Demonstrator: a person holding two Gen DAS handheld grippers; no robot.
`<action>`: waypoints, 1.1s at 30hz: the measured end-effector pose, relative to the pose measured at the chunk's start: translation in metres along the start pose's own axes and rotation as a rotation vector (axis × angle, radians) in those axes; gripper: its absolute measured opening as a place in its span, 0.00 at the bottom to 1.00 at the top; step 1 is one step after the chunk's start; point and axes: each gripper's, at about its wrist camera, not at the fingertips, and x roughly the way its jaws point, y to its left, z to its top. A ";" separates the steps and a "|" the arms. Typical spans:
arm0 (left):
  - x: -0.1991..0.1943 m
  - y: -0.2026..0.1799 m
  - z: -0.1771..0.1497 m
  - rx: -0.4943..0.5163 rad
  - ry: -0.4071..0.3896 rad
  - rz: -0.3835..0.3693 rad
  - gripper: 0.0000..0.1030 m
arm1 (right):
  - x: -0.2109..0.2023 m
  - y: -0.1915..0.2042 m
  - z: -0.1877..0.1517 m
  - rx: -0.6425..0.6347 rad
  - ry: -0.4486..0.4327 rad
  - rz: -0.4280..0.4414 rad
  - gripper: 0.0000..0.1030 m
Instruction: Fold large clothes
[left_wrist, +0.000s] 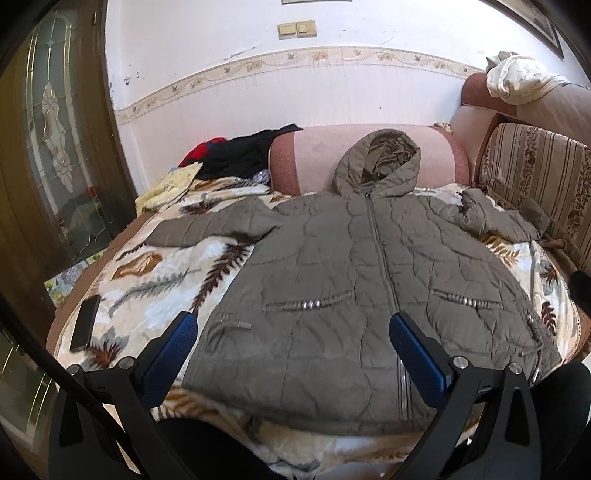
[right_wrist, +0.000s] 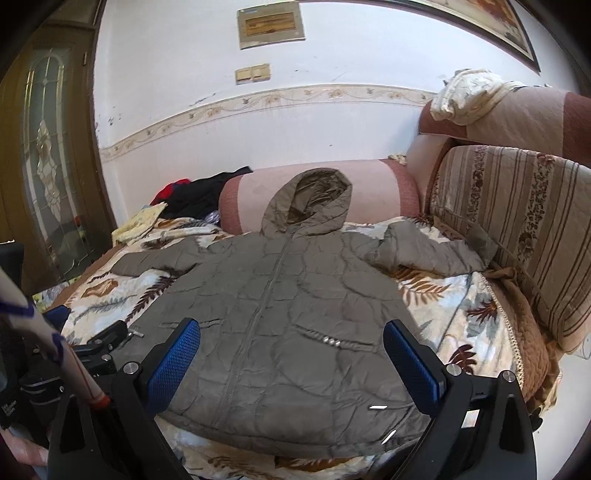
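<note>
Two grippers hover above the near edge of the sofa seat, both with jaws spread wide and holding nothing: the left gripper (left_wrist: 293, 334) over the jacket's hem on the zip's left side, the right gripper (right_wrist: 291, 341) over the lower right front. The jacket (left_wrist: 354, 266) lies face up and zipped on the leaf-patterned blanket (left_wrist: 155, 273), hem at the near edge, hood (left_wrist: 376, 162) propped against the pink bolster (left_wrist: 321, 155) at the far edge. Its left sleeve (left_wrist: 210, 225) stretches flat toward the left edge; its right sleeve (right_wrist: 428, 247) is bunched against the striped back cushion (right_wrist: 517, 229).

Folding has not begun, so the sleeves probably come first. Padded fabric is bulky and slippery, so each gripper should bite deep at a cuff or shoulder seam rather than nip the outer shell alone. Straighten the crumpled right sleeve before laying it across the chest; how it is twisted is hard to judge from here. Keep the fold lines parallel to the zip. A phone (left_wrist: 85, 325) lies near the blanket's left edge, clear of the jacket but worth avoiding when dragging cloth.
</note>
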 end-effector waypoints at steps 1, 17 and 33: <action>0.006 -0.001 0.007 0.003 -0.006 -0.001 1.00 | 0.001 -0.005 0.002 0.006 -0.005 -0.013 0.98; 0.184 -0.014 0.094 -0.077 0.002 -0.011 1.00 | 0.071 -0.161 0.056 0.316 0.071 -0.165 0.98; 0.256 -0.022 0.085 -0.027 0.137 -0.033 1.00 | 0.207 -0.371 0.090 0.639 0.217 -0.355 0.76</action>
